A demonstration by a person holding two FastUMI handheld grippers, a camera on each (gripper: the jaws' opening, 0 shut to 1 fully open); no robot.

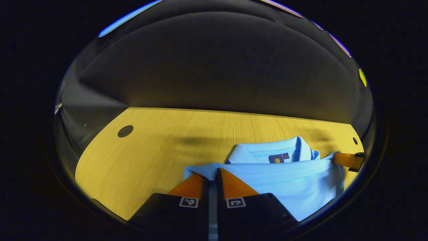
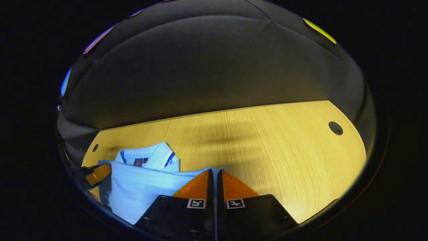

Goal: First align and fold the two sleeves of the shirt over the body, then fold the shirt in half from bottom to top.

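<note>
Left gripper (image 1: 212, 174) fingers clamped on the shirt (image 1: 294, 187) hem. Right gripper (image 2: 214, 175) fingers likewise clamped on the hem. Shirt lies folded up toward its collar (image 1: 267, 150) on the bench (image 1: 150, 147).

The shirt (image 1: 287, 187) is a light blue polo, lying on the table and folded so that its bottom hem edge lies across the body just below the collar. In the left gripper view it sits in the lower right of the frame, the collar (image 1: 267, 150) spread open toward the top, a small dark label inside the neck. The hem runs as a stitched straight band from lower centre to the right edge. In the right gripper view the shirt (image 2: 140, 190) lies lower left, its collar (image 2: 153, 155) pointing up.
</note>
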